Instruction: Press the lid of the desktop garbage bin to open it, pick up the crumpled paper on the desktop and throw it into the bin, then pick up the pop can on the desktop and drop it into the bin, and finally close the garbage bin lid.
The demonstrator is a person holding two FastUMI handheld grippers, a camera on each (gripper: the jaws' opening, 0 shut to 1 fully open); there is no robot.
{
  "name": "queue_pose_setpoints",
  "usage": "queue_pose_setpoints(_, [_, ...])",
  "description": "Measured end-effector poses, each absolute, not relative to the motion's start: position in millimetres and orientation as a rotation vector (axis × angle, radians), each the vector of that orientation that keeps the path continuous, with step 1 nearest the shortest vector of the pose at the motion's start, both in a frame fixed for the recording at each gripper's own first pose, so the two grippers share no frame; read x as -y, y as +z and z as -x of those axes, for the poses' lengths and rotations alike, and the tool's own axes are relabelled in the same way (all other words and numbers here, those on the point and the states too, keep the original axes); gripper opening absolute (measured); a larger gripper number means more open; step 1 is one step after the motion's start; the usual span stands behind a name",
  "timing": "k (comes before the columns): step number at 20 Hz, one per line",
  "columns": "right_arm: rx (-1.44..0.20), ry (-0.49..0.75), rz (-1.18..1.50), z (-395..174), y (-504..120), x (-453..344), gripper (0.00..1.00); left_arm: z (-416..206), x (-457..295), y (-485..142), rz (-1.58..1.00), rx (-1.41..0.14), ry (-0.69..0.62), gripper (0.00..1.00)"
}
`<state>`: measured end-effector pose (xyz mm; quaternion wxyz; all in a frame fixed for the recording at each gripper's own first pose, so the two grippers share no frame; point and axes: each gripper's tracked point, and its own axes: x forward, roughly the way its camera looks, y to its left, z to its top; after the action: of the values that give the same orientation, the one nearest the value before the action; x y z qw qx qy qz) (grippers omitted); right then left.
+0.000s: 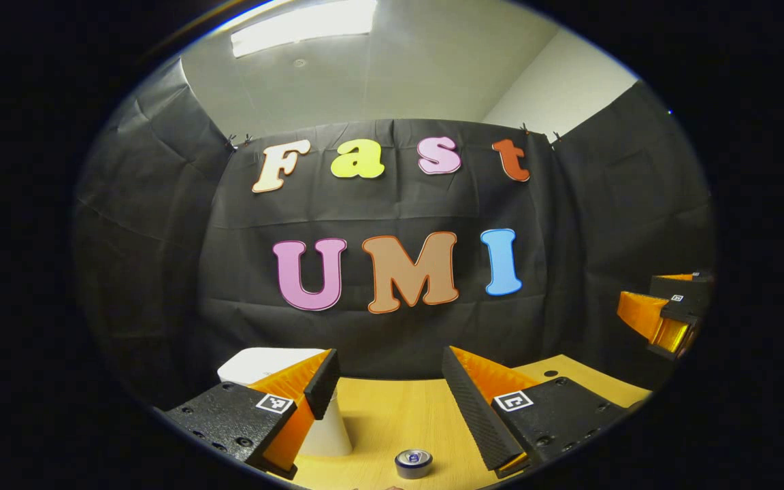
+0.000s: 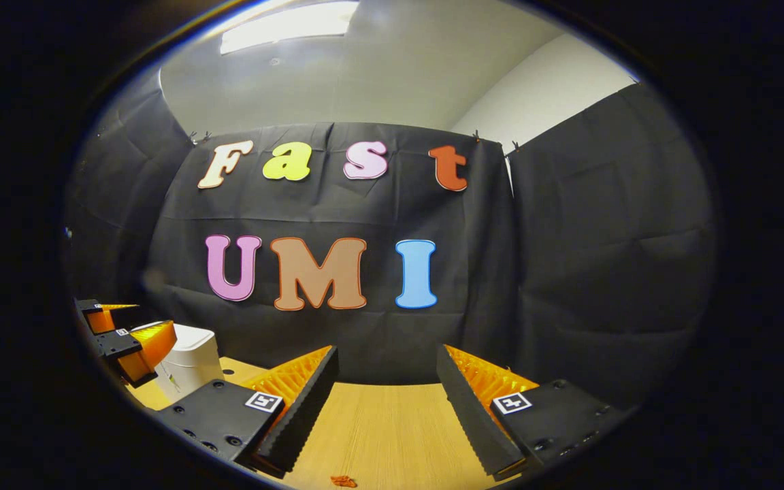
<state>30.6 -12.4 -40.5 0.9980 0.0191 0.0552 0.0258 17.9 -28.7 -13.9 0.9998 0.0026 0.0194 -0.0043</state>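
While both grippers hang above the wooden desktop [image 1: 392,415], neither holds anything. In the left gripper view the left gripper [image 1: 388,388] has its two fingers spread wide apart, with bare tabletop between them. The white desktop garbage bin [image 1: 266,364] stands on the desktop behind the left finger, which covers part of its body; its lid looks down, though the finger hides too much to be sure. The pop can [image 1: 413,463] stands upright on the desktop near the bottom of that view, below the gap between the fingers and apart from both. Far off at the right edge of the same view the right gripper [image 1: 667,316] floats in the air in front of the black cloth wall [image 1: 378,340].

In the right gripper view the right gripper [image 2: 385,388] also has its fingers wide apart over bare wood. A small orange scrap [image 2: 344,481] lies on the desktop at the bottom edge, too small to identify. At the left of that view the bin stands with the left gripper just in front of it.
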Motion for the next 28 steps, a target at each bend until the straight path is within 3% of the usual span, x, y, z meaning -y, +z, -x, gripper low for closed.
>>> queue_pose_setpoints(28, [-0.118, 0.064, -0.026, -60, -49, -16, 0.96, -45, 6, -25, -0.011, -0.054, 0.006, 0.91])
